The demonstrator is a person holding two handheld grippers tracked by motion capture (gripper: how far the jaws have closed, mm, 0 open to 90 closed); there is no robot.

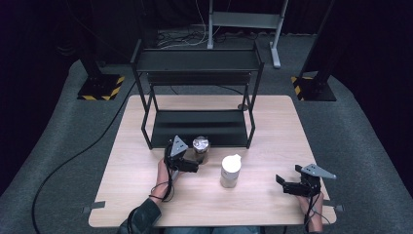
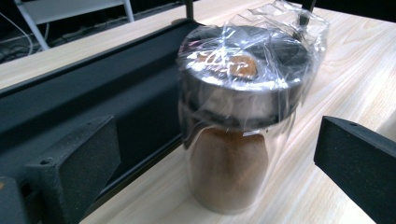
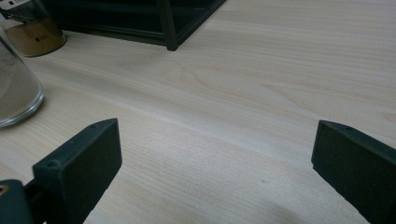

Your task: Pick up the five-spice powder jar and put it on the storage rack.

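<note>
The small glass spice jar with brown powder and a dark lid under clear plastic wrap (image 2: 236,126) stood upright on the pale wooden table (image 1: 272,126), just beside the front edge of the black metal shelf rack (image 1: 197,92). Its long axis was vertical. It lay straight ahead of the left gripper (image 1: 187,158), between the two black jaws, which were wide open and not touching the glass on either side; they held nothing. The left hand (image 1: 163,173) was clearly the nearer one and it pointed the gripper forward and a little to the right, low over the table. I judge that closing the jaws on the body of the jar would be the next step.

The right gripper (image 1: 287,185) rested well apart at the right edge of the table, jaws also wide open and empty. A taller white-capped jar (image 1: 230,170) stood between the two grippers.
</note>
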